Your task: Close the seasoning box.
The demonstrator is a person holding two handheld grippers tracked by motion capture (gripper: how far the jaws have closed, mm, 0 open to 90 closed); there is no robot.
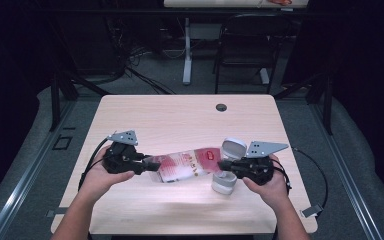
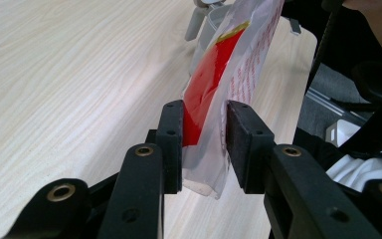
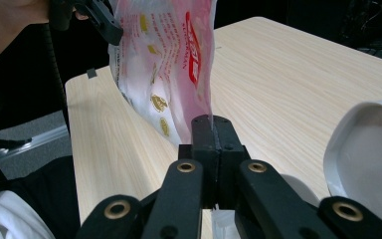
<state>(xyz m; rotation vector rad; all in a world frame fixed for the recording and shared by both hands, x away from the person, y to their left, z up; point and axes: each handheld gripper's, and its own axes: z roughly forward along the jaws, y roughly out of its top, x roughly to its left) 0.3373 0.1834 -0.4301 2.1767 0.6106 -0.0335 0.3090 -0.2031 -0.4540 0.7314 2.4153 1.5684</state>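
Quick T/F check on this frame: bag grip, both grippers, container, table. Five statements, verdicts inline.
1. Both grippers hold the same snack bag. True: the left gripper pinches one end, the right gripper the other.
2. The bag lies flat on the table. False: it hangs stretched between the grippers, above the tabletop.
3. The right gripper is shut tight on the bag's edge. True: its jaws meet around the film in the right gripper view.
4. The white container has its lid closed. False: the lid stands open.
5. The bag is plain blue. False: it is clear and white with red print.
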